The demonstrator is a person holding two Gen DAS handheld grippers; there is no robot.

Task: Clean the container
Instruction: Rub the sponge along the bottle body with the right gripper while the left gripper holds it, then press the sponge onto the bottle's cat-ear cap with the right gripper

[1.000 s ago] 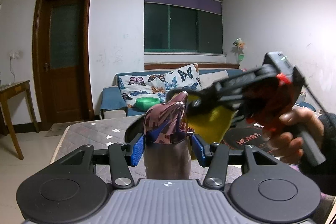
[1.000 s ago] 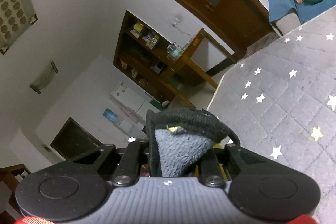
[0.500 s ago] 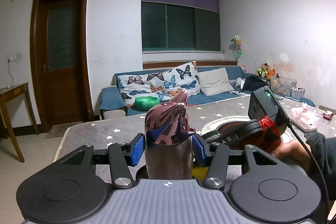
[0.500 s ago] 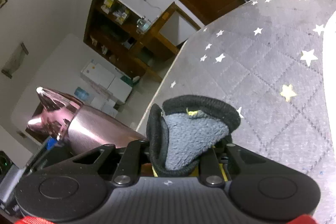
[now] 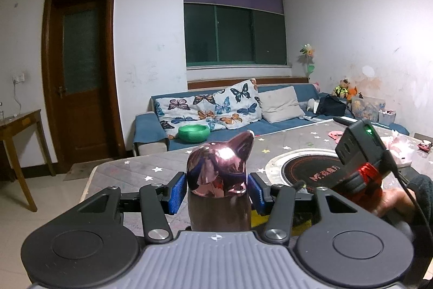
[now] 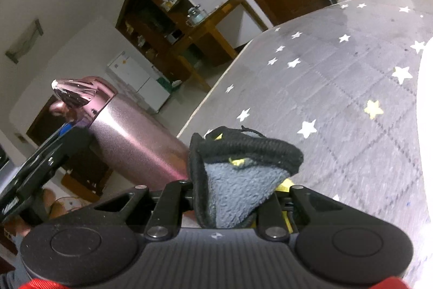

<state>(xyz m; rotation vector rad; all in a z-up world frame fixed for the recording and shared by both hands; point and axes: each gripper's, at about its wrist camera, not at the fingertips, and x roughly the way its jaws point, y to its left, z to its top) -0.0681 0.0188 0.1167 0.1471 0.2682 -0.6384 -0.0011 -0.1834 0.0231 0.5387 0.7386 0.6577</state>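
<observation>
Clamped between the blue pads (image 5: 177, 192) of the left hand-held gripper (image 5: 217, 194), a pink metallic container (image 5: 219, 197) is held upright above the bench (image 5: 151, 164), near its left edge. Its body is a brushed cylinder; its glossy lid is shaped like a cat's head with pointed ears. The right hand-held gripper (image 6: 238, 197) is closed on a folded cloth (image 6: 238, 180), grey and fleecy with a black knitted border and a yellow backing, which is held just beside the container's lower wall; contact cannot be told. The bench is covered with a grey quilted, star-printed mat.
</observation>
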